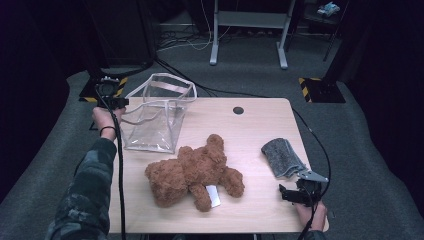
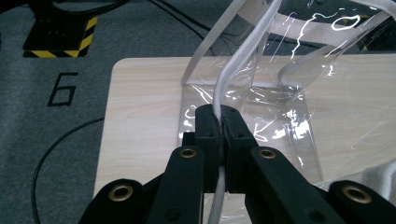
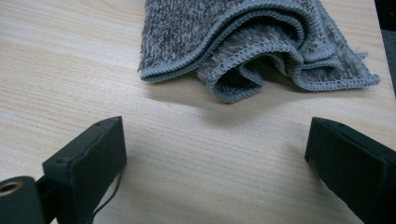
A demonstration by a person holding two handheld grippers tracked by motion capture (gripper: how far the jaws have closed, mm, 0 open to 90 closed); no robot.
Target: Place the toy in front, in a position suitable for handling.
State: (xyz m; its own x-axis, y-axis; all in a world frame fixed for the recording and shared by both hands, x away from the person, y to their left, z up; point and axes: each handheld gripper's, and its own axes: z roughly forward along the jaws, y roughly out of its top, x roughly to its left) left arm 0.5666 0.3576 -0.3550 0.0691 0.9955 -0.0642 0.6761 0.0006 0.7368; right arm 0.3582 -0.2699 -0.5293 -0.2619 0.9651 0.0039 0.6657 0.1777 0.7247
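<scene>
A clear plastic bag (image 1: 157, 117) with white straps stands at the table's back left. My left gripper (image 1: 116, 103) is at its left edge; in the left gripper view the jaws of my left gripper (image 2: 219, 119) are shut on a white strap (image 2: 236, 70) of the clear plastic bag (image 2: 275, 107). A brown teddy bear (image 1: 192, 172) lies in the middle of the table with a white tag. A folded grey cloth (image 1: 282, 157) lies at the right; my right gripper (image 1: 295, 192) sits just in front of it, open over bare wood, short of the grey cloth (image 3: 261, 42).
The wooden table (image 1: 255, 125) has a round black hole (image 1: 238, 110) near its back edge. Cables trail from both grippers over the grey carpet. A desk frame (image 1: 250, 30) and yellow-black marked bases (image 1: 320, 87) stand behind the table.
</scene>
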